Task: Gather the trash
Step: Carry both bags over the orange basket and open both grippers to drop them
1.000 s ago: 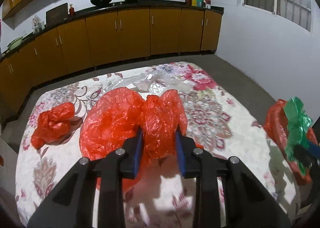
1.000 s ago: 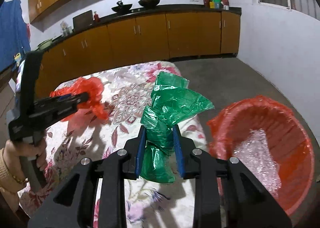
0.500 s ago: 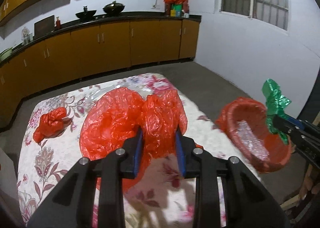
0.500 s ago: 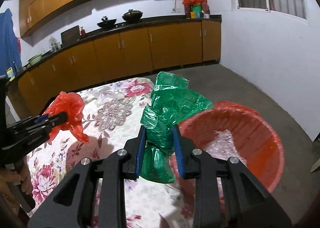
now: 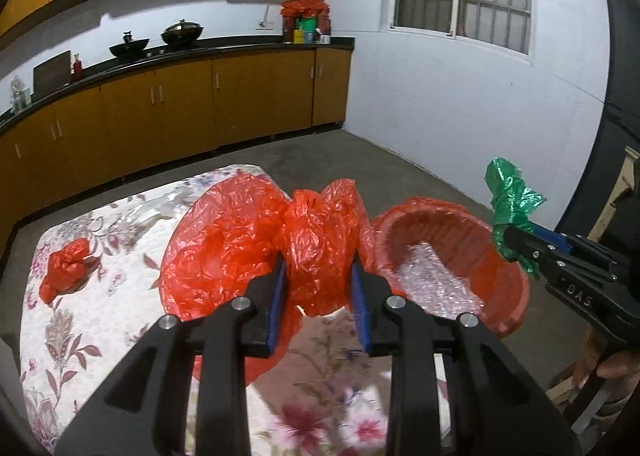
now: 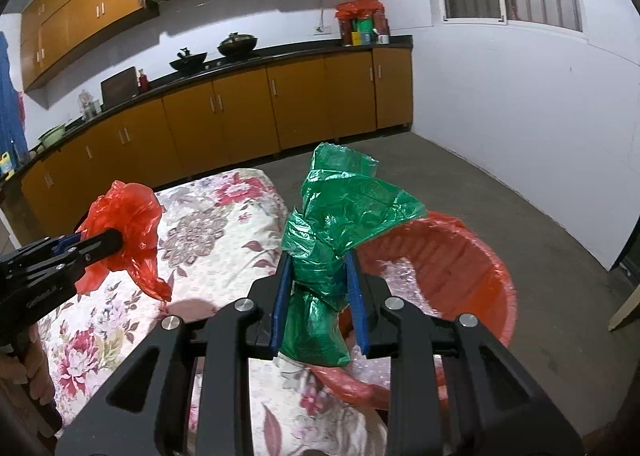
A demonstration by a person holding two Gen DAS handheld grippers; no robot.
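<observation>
My left gripper [image 5: 318,288] is shut on a crumpled red plastic bag [image 5: 256,244] and holds it above the floral tablecloth, just left of the red basin [image 5: 508,296]. It shows in the right wrist view [image 6: 114,242] with the red bag [image 6: 128,215]. My right gripper [image 6: 318,296] is shut on a green plastic bag [image 6: 340,215] at the near rim of the red basin [image 6: 480,256], which holds clear plastic wrap [image 5: 432,280]. The right gripper with the green bag [image 5: 512,203] shows at the basin's right in the left wrist view.
Another crumpled red bag [image 5: 66,268] lies on the floral-clothed table [image 5: 80,336] at the left. Clear plastic [image 5: 168,199] lies at the table's far edge. Orange kitchen cabinets [image 5: 180,115] run along the back wall; bare concrete floor [image 6: 520,215] is beyond the basin.
Both grippers have risen and swung right with their bags. The left one has neared the red basin; the right one now holds the green bag at the basin's near rim.
</observation>
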